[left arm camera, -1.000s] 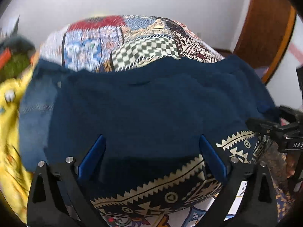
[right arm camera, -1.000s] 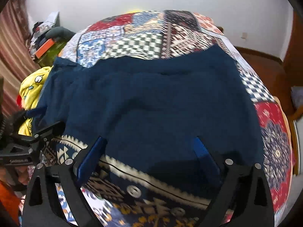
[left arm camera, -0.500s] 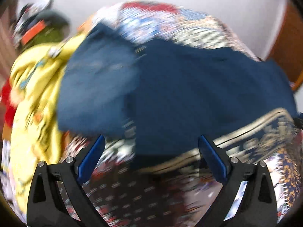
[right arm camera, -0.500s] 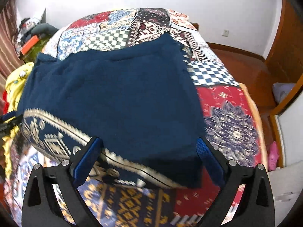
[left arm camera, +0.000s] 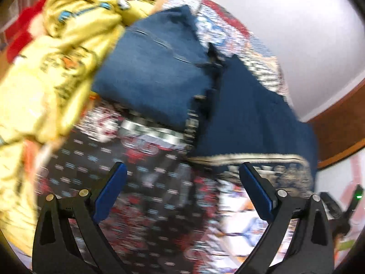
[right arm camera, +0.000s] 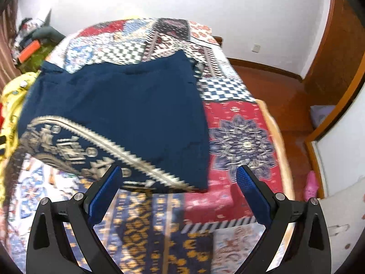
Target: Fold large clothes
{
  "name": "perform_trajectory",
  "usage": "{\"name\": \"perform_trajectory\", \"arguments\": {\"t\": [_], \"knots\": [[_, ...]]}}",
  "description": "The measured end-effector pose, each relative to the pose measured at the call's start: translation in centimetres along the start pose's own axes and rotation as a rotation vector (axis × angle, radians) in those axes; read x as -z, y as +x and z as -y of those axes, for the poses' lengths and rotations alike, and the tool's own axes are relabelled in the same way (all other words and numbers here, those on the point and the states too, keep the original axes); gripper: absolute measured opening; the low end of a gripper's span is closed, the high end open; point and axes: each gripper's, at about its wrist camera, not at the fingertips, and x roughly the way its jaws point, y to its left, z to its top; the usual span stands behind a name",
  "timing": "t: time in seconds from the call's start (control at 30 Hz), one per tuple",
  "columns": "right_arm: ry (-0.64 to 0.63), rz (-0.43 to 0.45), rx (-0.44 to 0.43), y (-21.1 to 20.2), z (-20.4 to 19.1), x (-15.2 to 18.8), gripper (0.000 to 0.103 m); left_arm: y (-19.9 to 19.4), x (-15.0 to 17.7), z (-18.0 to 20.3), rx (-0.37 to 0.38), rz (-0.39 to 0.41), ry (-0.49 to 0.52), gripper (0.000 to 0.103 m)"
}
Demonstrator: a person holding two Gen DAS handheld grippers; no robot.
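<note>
A garment (right arm camera: 118, 105) lies on the bedspread (right arm camera: 239, 123), clothes pile (right arm camera: 11, 96) at its left.

My left gripper (left arm camera: 182, 182) stands with its two blue-padded fingers (left arm camera: 110, 190) spread wide, nothing between them; the black finger frames fan out from the bottom of the left wrist view, each with a pair of silver screws at the knuckle; the view is smeared with motion blur and tilted. My right gripper (right arm camera: 179, 186) is likewise spread wide, its blue pads (right arm camera: 249, 188) well apart and holding nothing; its frames rise symmetrically from the lower edge of the right wrist view; it hangs above the surface, touching nothing.
</note>
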Motion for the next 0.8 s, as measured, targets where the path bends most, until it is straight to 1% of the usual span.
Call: {"name": "perform_trajectory", "arguments": {"t": [0.03,0.1,0.17,0.2,0.23,0.27,0.3,0.33,0.37,0.4,0.43,0.5,0.53,0.57,0.67,0.73,0.77,0.8], "knots": [[0.007,-0.004,-0.028,0.0,-0.4,0.0,0.099,0.4,0.1,0.5,0.049,-0.011,-0.008,0.1],[0.012,-0.013,-0.068,0.3,-1.2,-0.1,0.099,1.9,0.5,1.1,0.168,-0.061,-0.054,0.1],[0.009,-0.015,-0.093,0.6,-2.2,-0.1,0.099,3.8,0.8,1.1,0.285,-0.118,-0.135,0.099],[0.004,-0.012,-0.1,0.7,-2.7,-0.2,0.099,4.5,0.8,1.0,0.331,-0.138,-0.169,0.099],[0.0,-0.01,-0.105,0.8,-3.1,-0.2,0.099,5.4,0.9,0.9,0.385,-0.155,-0.201,0.097],[-0.001,-0.012,-0.115,1.0,-3.5,-0.2,0.099,6.6,0.9,0.8,0.437,-0.173,-0.235,0.092],[0.002,-0.015,-0.137,1.1,-4.0,-0.1,0.099,7.4,0.8,0.7,0.459,-0.181,-0.256,0.092],[0.008,-0.019,-0.161,1.1,-4.3,0.0,0.099,8.0,0.6,0.6,0.455,-0.172,-0.27,0.092],[0.011,-0.027,-0.19,1.2,-4.7,0.1,0.099,8.3,0.2,0.5,0.459,-0.141,-0.277,0.092],[0.005,-0.036,-0.214,1.3,-5.1,0.2,0.099,8.4,-0.2,0.5,0.466,-0.116,-0.277,0.088],[-0.003,-0.038,-0.225,1.3,-5.4,0.2,0.099,8.6,-0.7,0.5,0.457,-0.1,-0.277,0.082],[-0.026,-0.029,-0.229,1.2,-6.2,0.3,0.099,9.0,-1.7,0.8,0.431,-0.071,-0.258,0.065],[-0.035,-0.027,-0.225,1.2,-6.4,0.3,0.099,9.1,-2.1,1.0,0.417,-0.062,-0.246,0.054],[-0.04,-0.028,-0.219,1.3,-6.6,0.2,0.099,9.2,-2.5,1.5,0.384,-0.051,-0.22,0.044],[-0.033,-0.04,-0.185,1.9,-6.7,0.0,0.099,8.7,-3.1,4.5,0.197,-0.014,-0.115,0.032],[-0.005,-0.054,-0.172,2.3,-6.6,0.0,0.099,7.1,-3.2,7.2,0.068,0.05,-0.026,0.026],[0.013,-0.068,-0.18,2.4,-6.4,0.1,0.099,6.0,-3.2,8.3,0.03,0.093,0.009,0.021],[0.02,-0.072,-0.186,2.4,-6.5,0.2,0.099,5.1,-3.3,8.9,0.026,0.124,0.026,0.02]]}}
